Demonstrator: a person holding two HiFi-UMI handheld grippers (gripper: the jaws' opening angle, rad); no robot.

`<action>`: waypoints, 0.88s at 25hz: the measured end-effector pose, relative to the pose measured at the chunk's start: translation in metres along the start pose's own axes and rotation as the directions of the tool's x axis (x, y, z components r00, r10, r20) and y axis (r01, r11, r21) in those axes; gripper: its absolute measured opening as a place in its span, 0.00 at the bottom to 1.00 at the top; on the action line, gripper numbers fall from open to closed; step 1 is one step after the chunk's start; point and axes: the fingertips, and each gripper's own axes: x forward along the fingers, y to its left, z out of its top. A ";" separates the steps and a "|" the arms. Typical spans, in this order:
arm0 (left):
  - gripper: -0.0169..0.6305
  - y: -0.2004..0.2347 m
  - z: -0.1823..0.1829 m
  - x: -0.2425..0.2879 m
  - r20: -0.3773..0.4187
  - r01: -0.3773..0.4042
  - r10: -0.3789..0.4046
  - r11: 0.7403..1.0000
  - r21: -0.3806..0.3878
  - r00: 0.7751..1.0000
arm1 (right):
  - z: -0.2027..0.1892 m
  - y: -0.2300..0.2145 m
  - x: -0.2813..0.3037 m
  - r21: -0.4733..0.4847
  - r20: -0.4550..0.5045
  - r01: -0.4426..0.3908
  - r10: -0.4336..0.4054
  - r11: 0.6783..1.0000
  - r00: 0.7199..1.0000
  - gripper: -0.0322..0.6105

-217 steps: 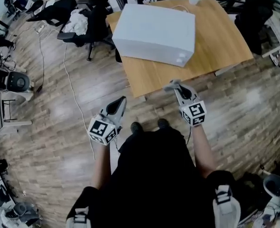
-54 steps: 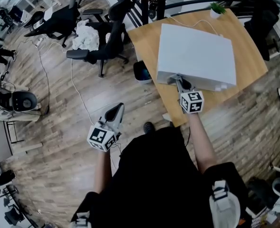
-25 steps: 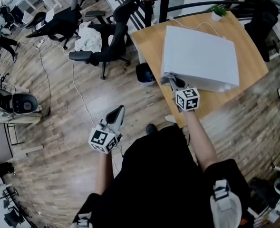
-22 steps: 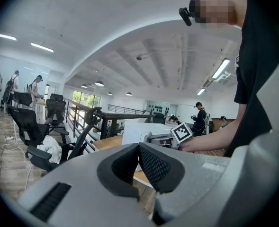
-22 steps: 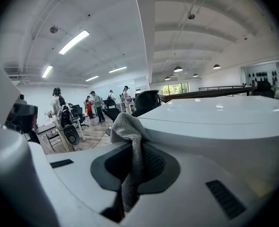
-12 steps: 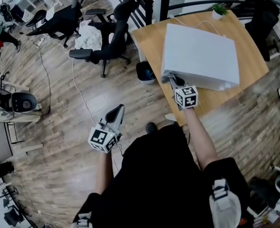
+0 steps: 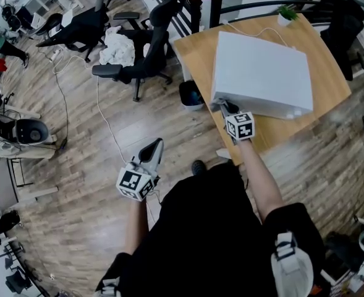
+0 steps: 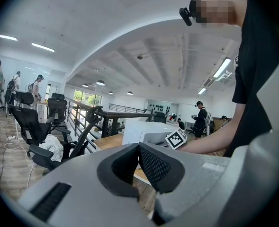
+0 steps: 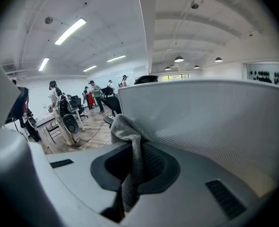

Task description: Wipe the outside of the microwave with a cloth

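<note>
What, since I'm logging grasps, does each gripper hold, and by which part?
Right gripper pinches the grey textured cloth partway along; left gripper holds nothing.

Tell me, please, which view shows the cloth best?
The right gripper view: the cloth sits pinched between the jaws, beside the microwave. The head view hardly shows it; the left gripper view does not.

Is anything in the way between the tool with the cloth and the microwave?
No, nothing visible. The right tool grips the cloth, and the cloth sits right by the microwave side.
</note>
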 end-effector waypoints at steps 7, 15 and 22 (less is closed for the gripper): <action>0.03 0.001 0.000 0.001 -0.005 -0.005 0.005 1.000 -0.010 1.000 | -0.005 0.002 0.005 0.005 -0.016 0.001 -0.001 1.000 1.000 0.08; 0.03 0.001 0.002 0.001 0.001 -0.002 0.002 1.000 0.008 1.000 | -0.006 0.000 0.002 0.030 -0.009 0.006 -0.006 1.000 1.000 0.08; 0.03 0.000 0.003 0.006 -0.001 0.004 -0.004 1.000 0.005 1.000 | -0.008 -0.004 0.002 0.031 -0.017 0.003 -0.003 1.000 1.000 0.08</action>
